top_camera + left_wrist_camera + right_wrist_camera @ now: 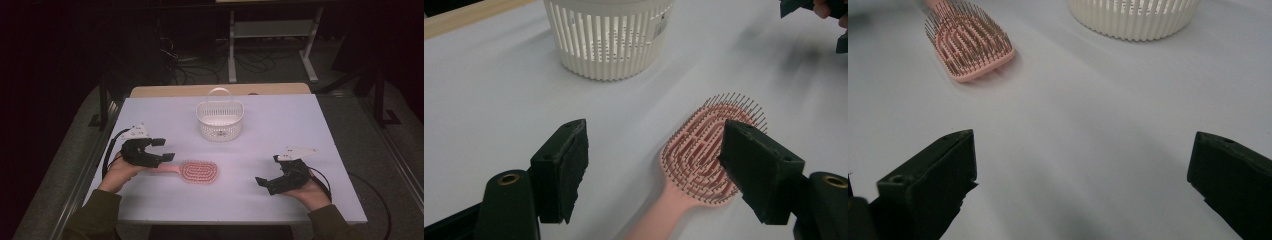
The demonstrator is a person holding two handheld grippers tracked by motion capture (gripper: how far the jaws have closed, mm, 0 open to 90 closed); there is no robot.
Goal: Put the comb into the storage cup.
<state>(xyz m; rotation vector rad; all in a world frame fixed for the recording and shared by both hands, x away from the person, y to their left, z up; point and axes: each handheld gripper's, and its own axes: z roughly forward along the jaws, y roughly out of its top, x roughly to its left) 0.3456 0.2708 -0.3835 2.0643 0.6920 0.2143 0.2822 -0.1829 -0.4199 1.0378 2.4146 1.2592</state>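
Hairbrush (197, 171) — pink, bristles up — lies flat on the white desk (310, 130), its handle running under the left tool (159, 150). In the left gripper view the handle (663, 212) sits between the two black jaws, which stand apart with no pad pressing on it, so nothing is gripped yet. The step in hand looks like the grasp of the brush by its handle. The next move would call for lowering that tool squarely over the handle and closing on it. Beyond the brush head stands a white slotted basket (220, 119), apparently empty and a likely place for it. Further right, the right tool (272, 175) rests on the desk with its jaws wide and empty, well apart from the brush.
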